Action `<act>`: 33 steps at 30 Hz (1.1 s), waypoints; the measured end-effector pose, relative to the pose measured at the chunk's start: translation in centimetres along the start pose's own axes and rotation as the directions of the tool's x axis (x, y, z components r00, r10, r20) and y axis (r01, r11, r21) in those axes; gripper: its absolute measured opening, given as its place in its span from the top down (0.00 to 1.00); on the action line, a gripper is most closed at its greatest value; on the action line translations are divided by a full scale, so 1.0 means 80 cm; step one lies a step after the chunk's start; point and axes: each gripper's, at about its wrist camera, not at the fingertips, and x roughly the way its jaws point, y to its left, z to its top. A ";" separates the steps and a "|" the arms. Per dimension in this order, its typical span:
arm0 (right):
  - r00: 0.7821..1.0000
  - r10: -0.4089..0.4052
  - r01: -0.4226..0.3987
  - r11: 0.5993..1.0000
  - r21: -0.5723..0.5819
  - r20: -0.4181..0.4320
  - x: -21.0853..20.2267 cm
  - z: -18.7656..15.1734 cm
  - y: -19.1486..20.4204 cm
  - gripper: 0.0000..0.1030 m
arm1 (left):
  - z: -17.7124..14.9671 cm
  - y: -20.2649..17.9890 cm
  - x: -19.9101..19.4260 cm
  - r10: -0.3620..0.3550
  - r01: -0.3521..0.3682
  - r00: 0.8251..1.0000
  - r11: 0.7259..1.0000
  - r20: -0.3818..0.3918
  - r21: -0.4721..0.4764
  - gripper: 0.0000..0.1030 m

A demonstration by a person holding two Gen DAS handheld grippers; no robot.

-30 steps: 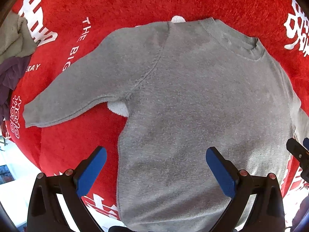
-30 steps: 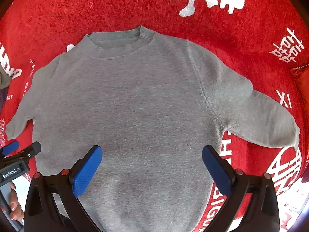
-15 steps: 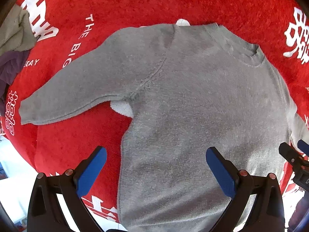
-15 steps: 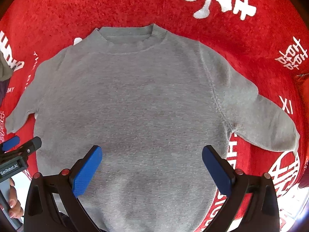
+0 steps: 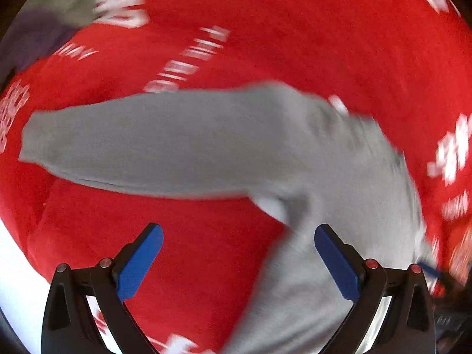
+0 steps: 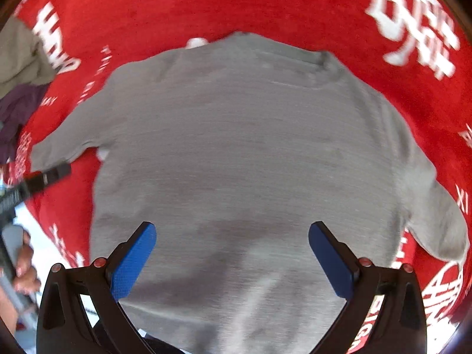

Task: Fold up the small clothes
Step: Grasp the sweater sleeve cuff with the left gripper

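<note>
Left wrist view: the left gripper (image 5: 238, 261), jaws spread and empty, hung beneath the grey sweater's (image 5: 183, 144) sleeve; the right gripper (image 6: 232, 258), likewise released, hung over its body.

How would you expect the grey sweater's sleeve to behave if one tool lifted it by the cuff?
The sleeve of the grey sweater lies limp and flat, so it would probably droop. The knit looks light. On the fuzzy red cloth it may drag rather than slide.
</note>
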 end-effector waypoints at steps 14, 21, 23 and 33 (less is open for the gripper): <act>0.997 0.075 -0.078 0.987 -0.140 -0.025 0.031 0.012 0.114 0.00 | 0.026 0.267 0.042 -0.047 0.105 0.990 0.872 0.131 -0.479 0.00; 0.995 0.097 -0.101 0.982 -0.158 -0.029 0.033 0.014 0.142 0.00 | 0.049 0.241 0.048 -0.012 0.064 0.992 0.913 0.129 -0.404 0.63; 0.993 0.113 -0.115 0.981 -0.158 -0.022 0.030 0.014 0.146 0.01 | 0.055 0.238 0.050 0.025 0.021 0.993 0.926 0.116 -0.377 0.85; 0.983 0.185 -0.184 0.978 -0.099 0.000 0.017 0.009 0.119 0.08 | 0.063 0.165 -0.044 -0.139 0.203 0.947 0.958 0.288 -0.205 0.93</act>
